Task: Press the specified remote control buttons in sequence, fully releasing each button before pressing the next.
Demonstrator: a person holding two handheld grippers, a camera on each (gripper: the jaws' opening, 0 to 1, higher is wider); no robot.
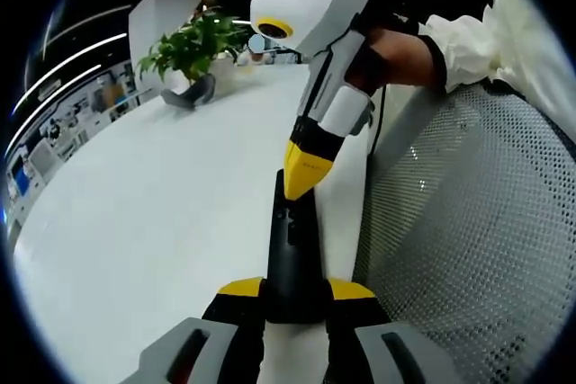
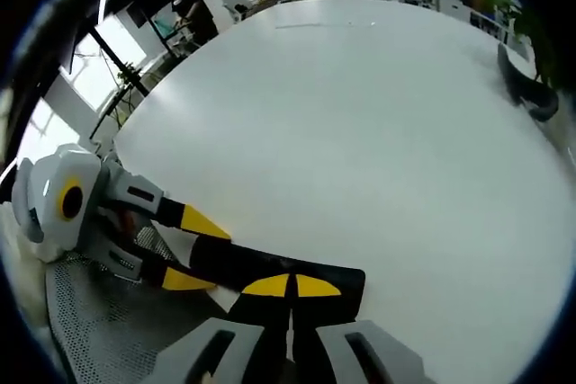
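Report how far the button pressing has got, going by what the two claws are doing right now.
Done: the left claw is shut on the black remote, holding it over the white table. In hand: the right claw, jaws together, has its yellow tips on the remote's button face, so a press looks underway. Left: releasing it and any later buttons; how many are already pressed cannot be told.
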